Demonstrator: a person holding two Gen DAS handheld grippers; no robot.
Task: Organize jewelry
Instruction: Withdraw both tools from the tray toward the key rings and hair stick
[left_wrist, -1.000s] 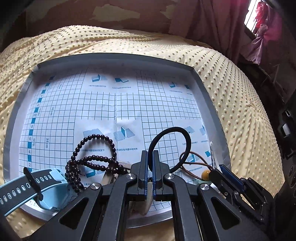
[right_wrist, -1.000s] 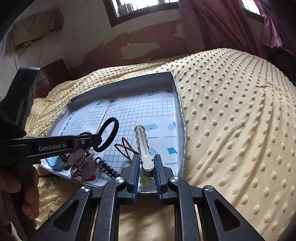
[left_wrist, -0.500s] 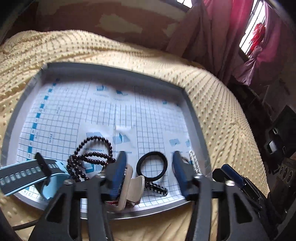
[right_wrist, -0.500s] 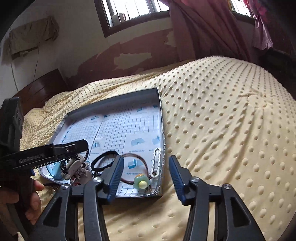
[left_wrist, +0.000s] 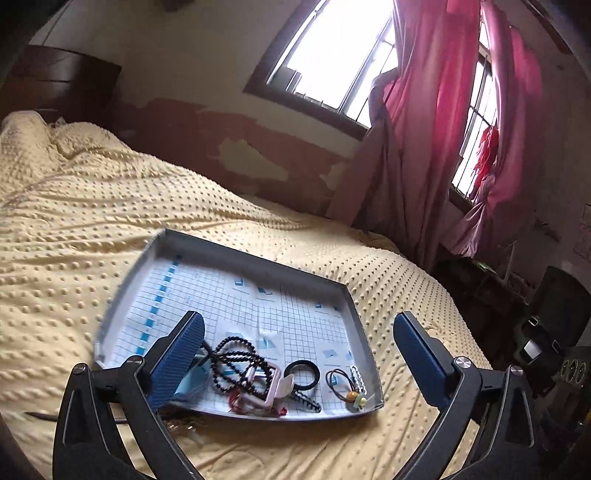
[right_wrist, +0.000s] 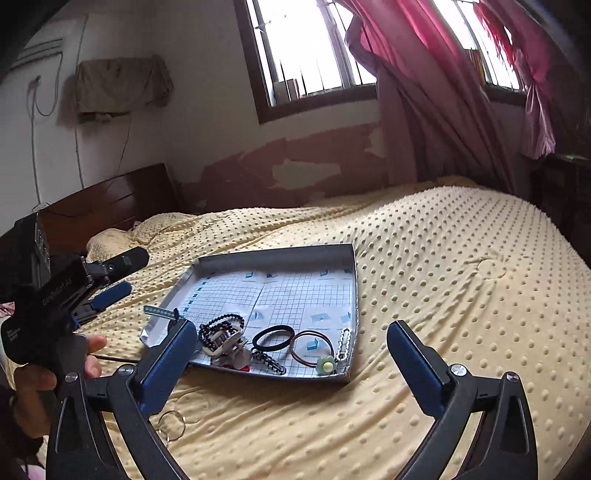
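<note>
Tray liner print unreadable; left gripper and right gripper both released, empty.

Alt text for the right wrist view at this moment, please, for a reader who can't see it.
The open right gripper hovers over a yellow dotted bedspread, facing a grey tray lined with grid paper. Along the tray's near edge lie dark beads, a black hair tie, a brown hair tie and a silver clip. The left gripper, held in a hand, is at far left.
</note>
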